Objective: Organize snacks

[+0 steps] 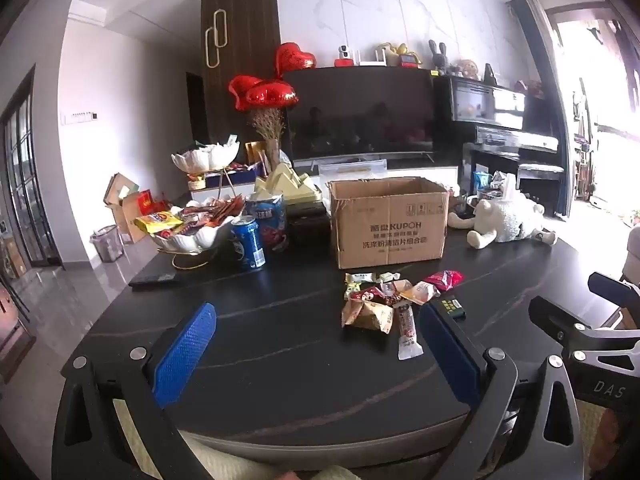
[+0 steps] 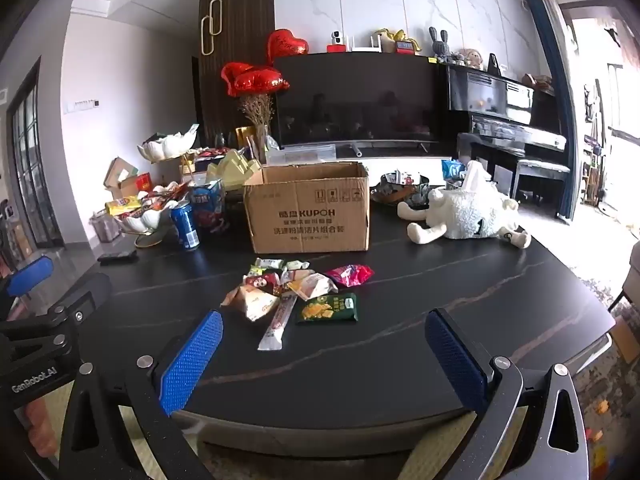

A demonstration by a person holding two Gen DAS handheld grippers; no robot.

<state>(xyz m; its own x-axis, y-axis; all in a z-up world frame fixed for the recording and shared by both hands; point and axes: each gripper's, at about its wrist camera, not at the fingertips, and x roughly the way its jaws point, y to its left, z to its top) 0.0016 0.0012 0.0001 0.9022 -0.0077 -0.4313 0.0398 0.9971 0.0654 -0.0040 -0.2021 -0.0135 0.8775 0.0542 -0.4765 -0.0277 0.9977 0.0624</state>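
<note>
Left wrist view: left gripper jaws fully spread, nothing between them. Its right finger covers most of the green cracker packet. Snack pile lies on the dark veined worktop, just before one open cardboard box; wrappers overlap, count unclear.

Right wrist view: right gripper jaws likewise wide, empty. One blue can, one plush sheep, three red heart balloons; living room, TV behind.

A snack pile lies on the counter before a cardboard box, can to its left, plush toy to its right.
</note>
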